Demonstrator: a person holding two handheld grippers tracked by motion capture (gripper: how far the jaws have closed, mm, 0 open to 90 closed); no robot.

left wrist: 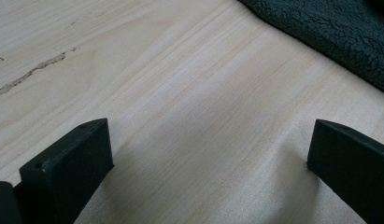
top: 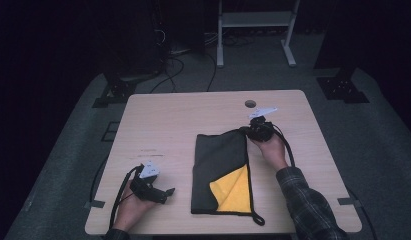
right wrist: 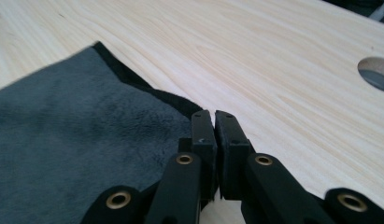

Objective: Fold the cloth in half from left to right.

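Setting: pale wooden table (top: pixel 158 125) with a round cable hole (top: pixel 250 103) near its far edge, dark room around it
Cloth: dark grey fleece towel (top: pixel 220 165) with a black bound edge, folded lengthwise and lying at the middle of the table; its near right corner is turned to show a yellow underside (top: pixel 234 190)
Cloth, detail: a short black loop (top: pixel 258 218) trails from the near right corner towards the table's near edge
Right gripper (top: pixel 254 131): held in the person's right hand (top: pixel 271 148) at the towel's far right corner; a grey three-cornered plate sits on top of it and a cable runs back along the forearm
Right gripper, jaws: pressed together in the right gripper view, with the towel's (right wrist: pixel 73 140) corner meeting them from the left; the black edge appears to be pinched between the pads, though the jaws themselves hide the contact
Left gripper (top: pixel 168 192): resting low on the table in the person's left hand (top: pixel 130 207), just left of the towel's near end and apart from it
Left gripper, jaws: spread wide in the left gripper view, bare wood between them; the towel's (left wrist: pixel 330 32) edge lies beyond, at the upper right
Table surface, marks: a thin scuff (left wrist: pixel 31 74) in the wood, left of the spread jaws
Sleeve: plaid, on the right forearm (top: pixel 308 200)
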